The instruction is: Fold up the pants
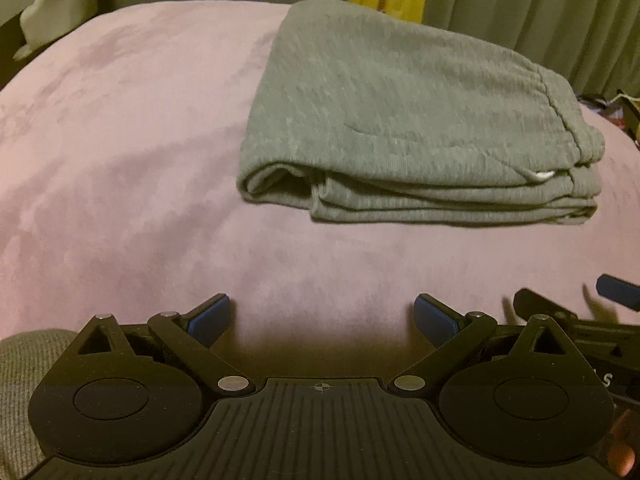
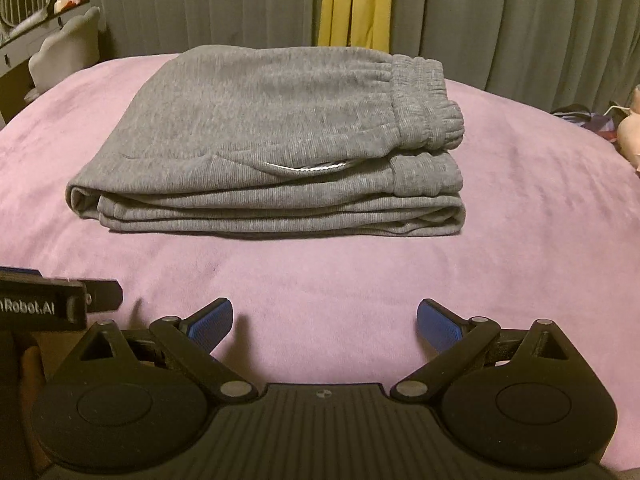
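Note:
Grey sweatpants (image 1: 404, 112) lie folded into a thick stack on the pink blanket (image 1: 120, 160), elastic waistband on the right side. In the right wrist view the same pants (image 2: 260, 132) sit straight ahead, a white drawstring showing at the front edge. My left gripper (image 1: 322, 316) is open, empty, held back from the stack and to its left. My right gripper (image 2: 324, 320) is open too, with nothing between its blue pads, a short way in front of the pants. Each gripper shows at the other view's edge.
Grey curtains (image 2: 500, 20) with a yellow strip (image 2: 356, 4) hang behind the bed. A pale chair (image 2: 68, 52) and a shelf stand at far left. Mixed items (image 2: 624, 128) lie at the bed's right edge. Bare blanket (image 2: 320, 264) lies between grippers and pants.

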`<state>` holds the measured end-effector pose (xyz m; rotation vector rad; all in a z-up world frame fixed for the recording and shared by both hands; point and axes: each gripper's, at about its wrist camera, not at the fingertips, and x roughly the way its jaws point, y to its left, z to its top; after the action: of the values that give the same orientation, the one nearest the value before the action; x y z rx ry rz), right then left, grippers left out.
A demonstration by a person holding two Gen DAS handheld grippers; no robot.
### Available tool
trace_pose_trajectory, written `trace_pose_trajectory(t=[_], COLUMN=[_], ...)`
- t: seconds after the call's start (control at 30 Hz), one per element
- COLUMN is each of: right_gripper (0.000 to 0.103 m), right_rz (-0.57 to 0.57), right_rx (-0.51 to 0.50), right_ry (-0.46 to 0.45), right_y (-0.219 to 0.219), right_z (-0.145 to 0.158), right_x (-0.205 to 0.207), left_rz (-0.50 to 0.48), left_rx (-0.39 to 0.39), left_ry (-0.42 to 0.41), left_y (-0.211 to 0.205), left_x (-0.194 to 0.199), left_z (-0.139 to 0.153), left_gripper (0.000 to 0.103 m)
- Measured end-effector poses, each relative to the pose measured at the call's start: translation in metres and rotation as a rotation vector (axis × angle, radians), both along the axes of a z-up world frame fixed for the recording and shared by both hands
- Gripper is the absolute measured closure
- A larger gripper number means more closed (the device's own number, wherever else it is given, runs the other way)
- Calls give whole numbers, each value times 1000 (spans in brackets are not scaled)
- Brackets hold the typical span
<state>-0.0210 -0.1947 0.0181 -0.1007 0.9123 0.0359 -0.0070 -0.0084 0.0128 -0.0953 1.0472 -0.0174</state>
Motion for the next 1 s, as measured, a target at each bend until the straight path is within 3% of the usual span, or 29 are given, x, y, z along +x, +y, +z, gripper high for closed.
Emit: trace_pose_trajectory(t=[1.0], right_gripper=[4], right_rz=[-18], right_rx=[2], right_ry=[2], right_y=[-1], right_z=[-2], right_x=[1], left_rz=[-25], left_rx=[35], left_ry=[28], left_y=[-7], left_x=[1], left_z=[-6], left_gripper=[2])
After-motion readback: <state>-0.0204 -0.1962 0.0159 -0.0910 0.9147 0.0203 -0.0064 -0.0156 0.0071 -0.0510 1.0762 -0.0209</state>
